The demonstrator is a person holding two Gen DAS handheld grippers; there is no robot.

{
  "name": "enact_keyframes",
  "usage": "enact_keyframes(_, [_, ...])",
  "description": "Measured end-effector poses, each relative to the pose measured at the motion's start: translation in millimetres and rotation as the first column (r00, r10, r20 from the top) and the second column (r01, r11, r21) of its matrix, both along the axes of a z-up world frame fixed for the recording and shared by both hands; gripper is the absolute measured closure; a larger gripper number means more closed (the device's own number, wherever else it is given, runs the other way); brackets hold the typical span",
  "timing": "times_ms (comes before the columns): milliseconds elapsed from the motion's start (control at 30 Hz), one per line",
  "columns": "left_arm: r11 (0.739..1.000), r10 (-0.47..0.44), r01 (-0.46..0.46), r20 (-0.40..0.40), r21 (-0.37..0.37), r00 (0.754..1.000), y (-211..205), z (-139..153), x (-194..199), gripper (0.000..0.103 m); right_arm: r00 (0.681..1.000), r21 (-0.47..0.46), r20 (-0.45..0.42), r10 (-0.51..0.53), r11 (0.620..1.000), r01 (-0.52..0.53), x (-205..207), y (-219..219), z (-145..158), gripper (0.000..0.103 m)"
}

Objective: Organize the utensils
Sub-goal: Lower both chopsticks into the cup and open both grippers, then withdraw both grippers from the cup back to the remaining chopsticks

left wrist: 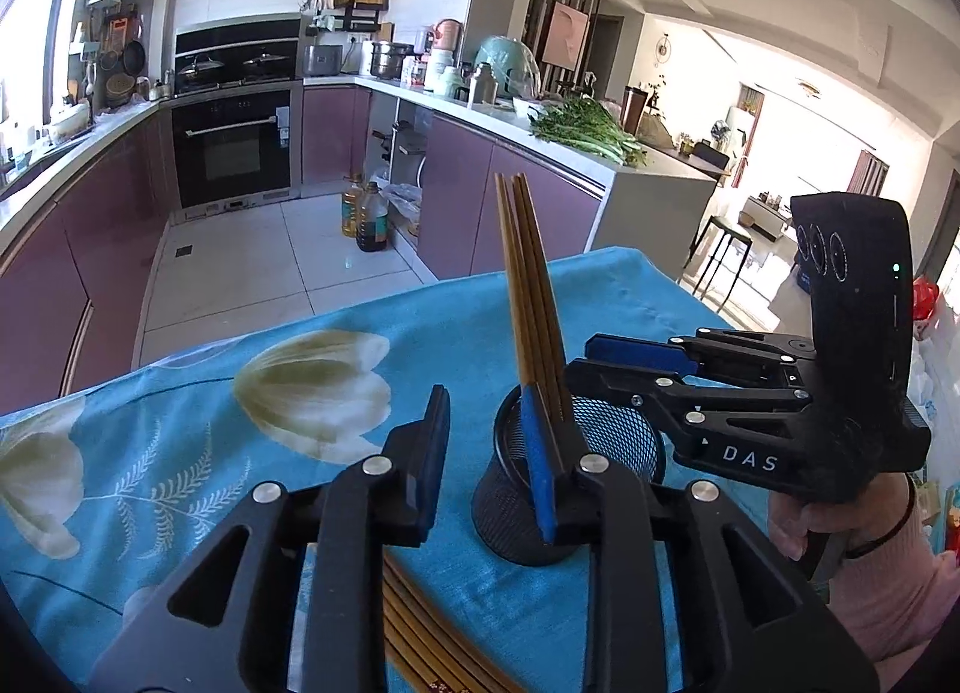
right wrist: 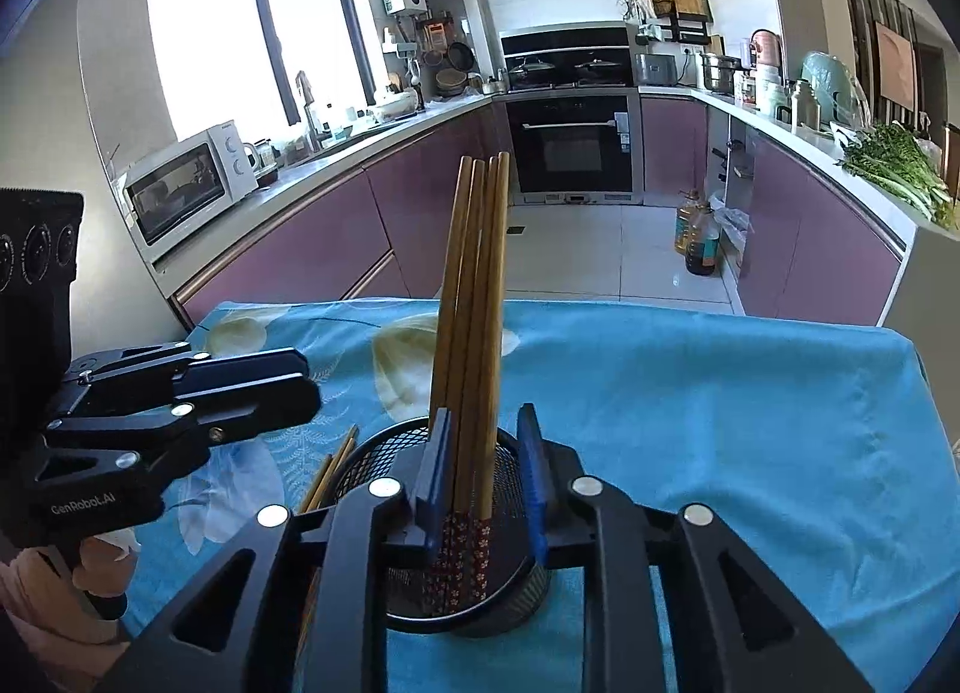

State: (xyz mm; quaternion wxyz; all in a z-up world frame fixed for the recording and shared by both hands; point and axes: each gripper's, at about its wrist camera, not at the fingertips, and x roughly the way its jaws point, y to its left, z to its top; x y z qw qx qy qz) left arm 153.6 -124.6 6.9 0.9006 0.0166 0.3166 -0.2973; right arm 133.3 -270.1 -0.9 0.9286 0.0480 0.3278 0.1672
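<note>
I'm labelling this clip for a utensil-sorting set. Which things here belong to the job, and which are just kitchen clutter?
Part of the job:
- chopsticks in the cup
- black mesh cup
- loose chopsticks on the cloth
- left gripper, right gripper

Just lying about:
- oil bottles on the floor
- greens on the counter
- toaster oven

My left gripper [left wrist: 489, 465] hangs parted, nothing between its pads. Chopsticks [left wrist: 531, 297] stand in the mesh cup [left wrist: 624, 441]; more chopsticks [left wrist: 420, 633] lie on the blue cloth [left wrist: 180, 423].
</note>
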Motion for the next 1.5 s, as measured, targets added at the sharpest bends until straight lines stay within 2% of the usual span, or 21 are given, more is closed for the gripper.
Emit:
enact_keyframes(200, [0.998,0.068,-0.067,0.076,-0.013,0.995,39.9,7.1,-28.4,0.064,0.993,0.031,0.105,0.061,0.997,-0.064,-35.1,2.4,19.9,0.073])
enact_keyframes(267, [0.995,0.101,-0.101,0.083,-0.002,0.991,53.5,4.2,-36.0,0.060,0.984,0.028,0.141,0.109,0.993,-0.114,-52.2,9.0,26.3,0.068])
enact_keyframes(367, [0.992,0.121,-0.122,0.059,0.015,0.991,70.4,-5.8,-43.4,0.058,0.970,0.028,0.148,0.194,0.979,-0.201,-70.8,22.6,24.7,0.067])
enact_keyframes(533, [0.988,0.143,-0.142,-0.011,0.065,0.990,85.8,-35.2,-50.1,0.057,0.963,0.014,0.045,0.267,0.963,-0.267,-74.8,49.8,-6.0,0.067])
enact_keyframes(633, [0.987,0.145,-0.140,-0.063,0.084,0.987,90.1,-55.6,-51.6,0.057,0.961,0.022,-0.044,0.272,0.962,-0.272,-68.5,63.4,-32.6,0.067])
enact_keyframes(833, [0.985,0.150,-0.134,-0.148,0.113,0.978,84.1,-91.2,-49.6,0.057,0.953,0.022,-0.144,0.265,0.964,-0.265,-57.6,76.1,-64.8,0.067])
enact_keyframes(1133, [0.981,0.154,-0.125,-0.207,0.146,0.966,73.3,-115.5,-46.9,0.057,0.953,0.006,-0.190,0.234,0.971,-0.238,-54.0,83.2,-86.0,0.069])
enact_keyframes(1500, [0.981,0.149,-0.115,-0.219,0.159,0.964,66.3,-118.9,-46.3,0.059,0.958,-0.014,-0.200,0.205,0.977,-0.212,-50.0,84.8,-90.7,0.071])
